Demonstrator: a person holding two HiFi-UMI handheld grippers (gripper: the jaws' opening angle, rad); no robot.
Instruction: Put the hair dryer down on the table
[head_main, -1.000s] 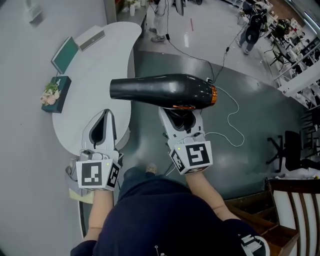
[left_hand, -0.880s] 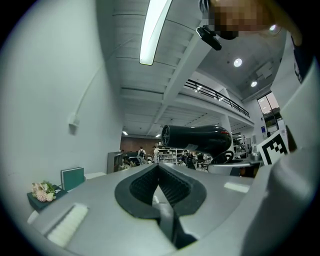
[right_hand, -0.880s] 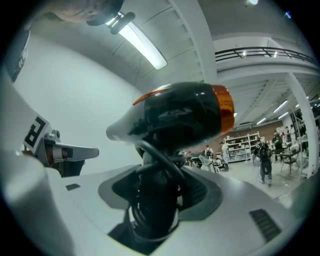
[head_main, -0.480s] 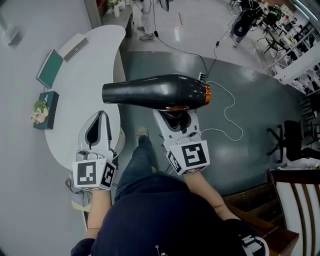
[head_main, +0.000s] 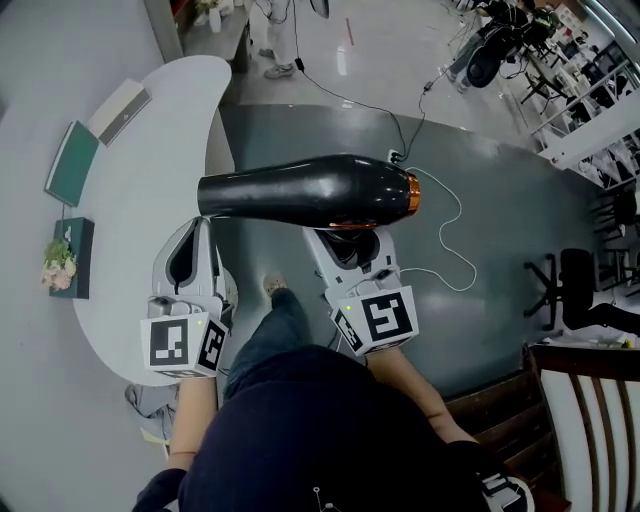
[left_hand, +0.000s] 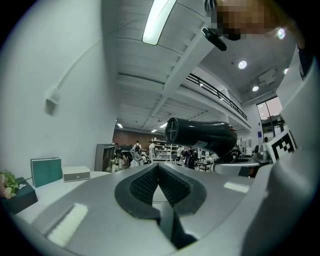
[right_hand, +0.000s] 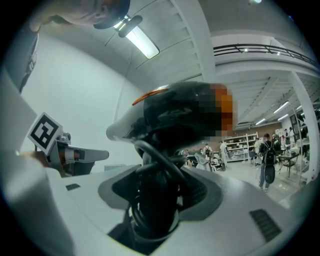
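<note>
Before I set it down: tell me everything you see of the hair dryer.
The hair dryer looks like glossy black plastic with a copper ring at its rear end. It lies level in the air, barrel crosswise, muzzle over the edge of the white table, not touching it. The right gripper clamps its handle, with cord coiled round it.

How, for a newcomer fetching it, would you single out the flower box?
Find the curved white table. Along its wall-side edge sit three items; the flower box is nearest the person. Only it bears pink flowers, unlike the green panel and white box.
</note>
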